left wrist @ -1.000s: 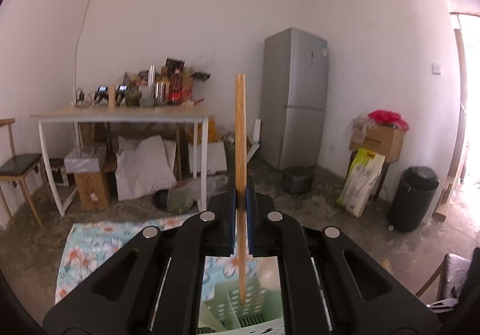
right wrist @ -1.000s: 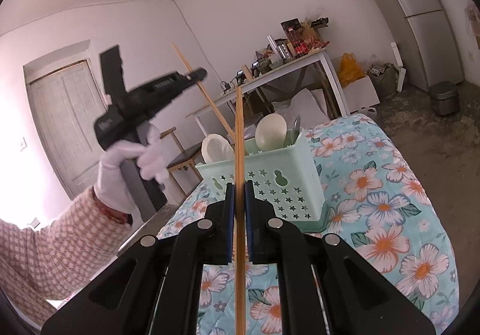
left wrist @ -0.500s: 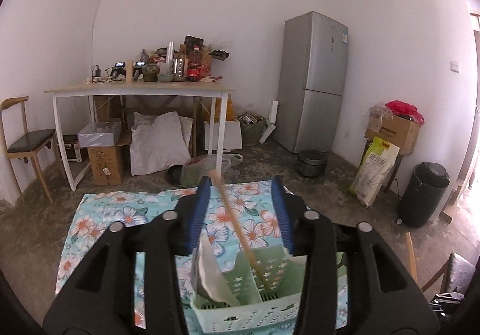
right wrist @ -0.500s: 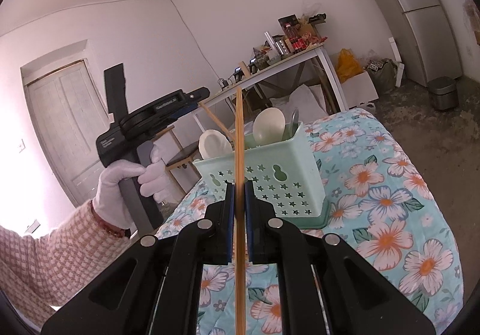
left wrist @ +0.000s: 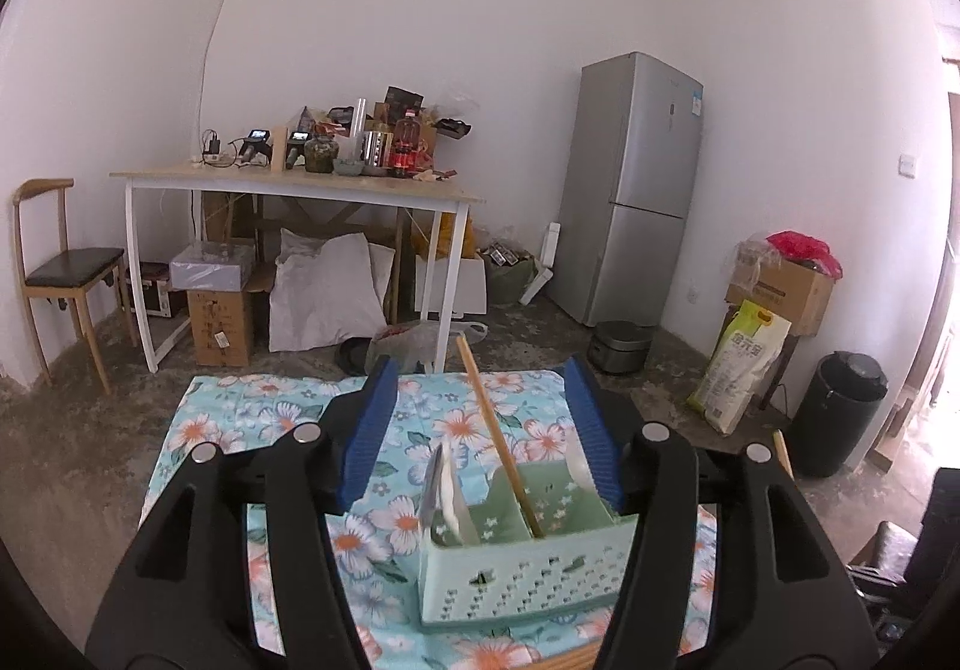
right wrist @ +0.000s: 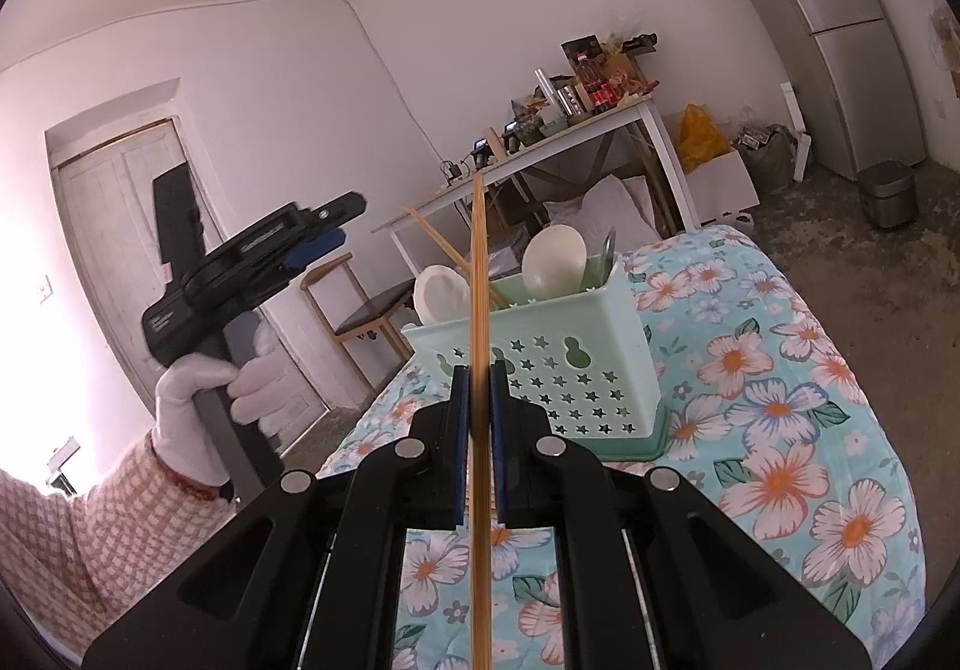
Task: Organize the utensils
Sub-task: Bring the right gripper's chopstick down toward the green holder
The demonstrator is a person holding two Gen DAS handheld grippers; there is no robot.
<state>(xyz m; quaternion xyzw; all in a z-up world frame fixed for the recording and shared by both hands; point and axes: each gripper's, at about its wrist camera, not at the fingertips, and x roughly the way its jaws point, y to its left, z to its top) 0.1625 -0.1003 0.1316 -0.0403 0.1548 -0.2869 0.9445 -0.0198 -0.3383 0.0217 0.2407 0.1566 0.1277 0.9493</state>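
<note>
Right tool (right wrist: 478, 424) pinching chopstick (right wrist: 478, 310), basket (right wrist: 540, 364) just beyond

The left view looks down over the basket (left wrist: 528, 568) from close above. The right view faces it from the side, nearby. Both share it.

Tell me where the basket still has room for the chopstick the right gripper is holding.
The green basket is crowded at its left compartment, where spoons stand. The middle compartment is bare except for the one chopstick leaning against its right divider. The right compartment is hidden behind the left gripper.
</note>
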